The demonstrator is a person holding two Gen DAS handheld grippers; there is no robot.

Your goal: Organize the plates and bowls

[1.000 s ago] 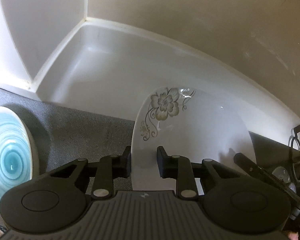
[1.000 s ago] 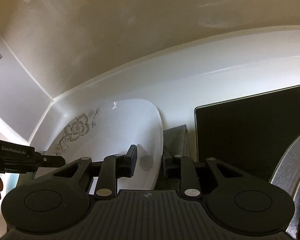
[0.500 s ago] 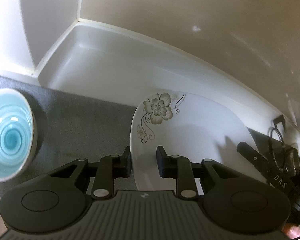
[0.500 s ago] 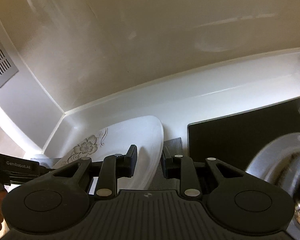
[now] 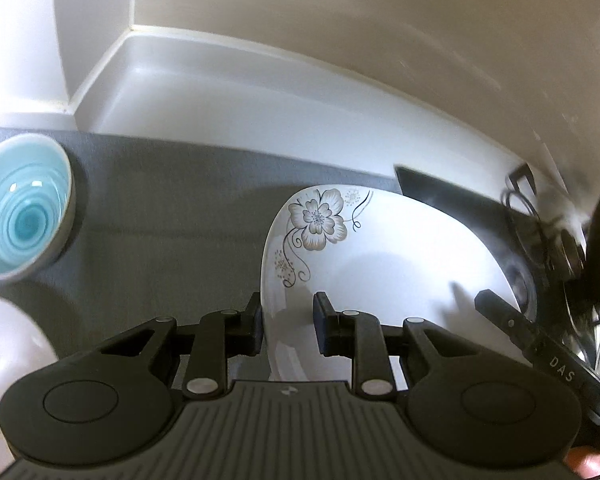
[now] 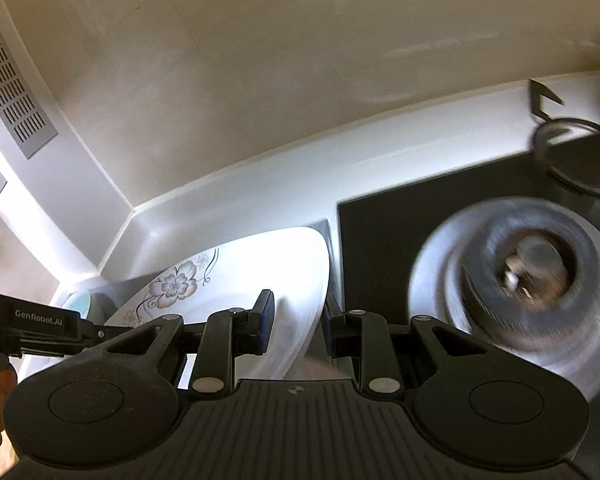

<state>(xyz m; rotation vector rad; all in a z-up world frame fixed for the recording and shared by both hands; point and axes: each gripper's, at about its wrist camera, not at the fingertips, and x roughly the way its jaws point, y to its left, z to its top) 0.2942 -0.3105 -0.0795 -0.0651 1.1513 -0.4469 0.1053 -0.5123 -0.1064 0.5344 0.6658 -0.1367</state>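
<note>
A white oval plate with a flower print (image 5: pixel 380 248) is held level above the grey mat (image 5: pixel 172 208) by both grippers. My left gripper (image 5: pixel 287 326) is shut on its left rim. My right gripper (image 6: pixel 298 322) is shut on its right rim; the plate also shows in the right wrist view (image 6: pixel 252 276). A light blue bowl with a spiral pattern (image 5: pixel 20 208) sits on the mat at the far left. A pale white dish (image 5: pixel 4 344) shows partly at the lower left edge.
A black cooktop (image 6: pixel 380 248) lies to the right of the mat, with a steel burner ring (image 6: pixel 520 276) on it and a black pan support (image 6: pixel 572 152) behind. White walls and a raised white ledge (image 5: pixel 260 100) close off the back. A vent grille (image 6: pixel 8 92) is on the left wall.
Both grippers have pulled back and up from the back ledge with the plate held between them. More of the grey mat, the blue bowl and the burner have come into view.
</note>
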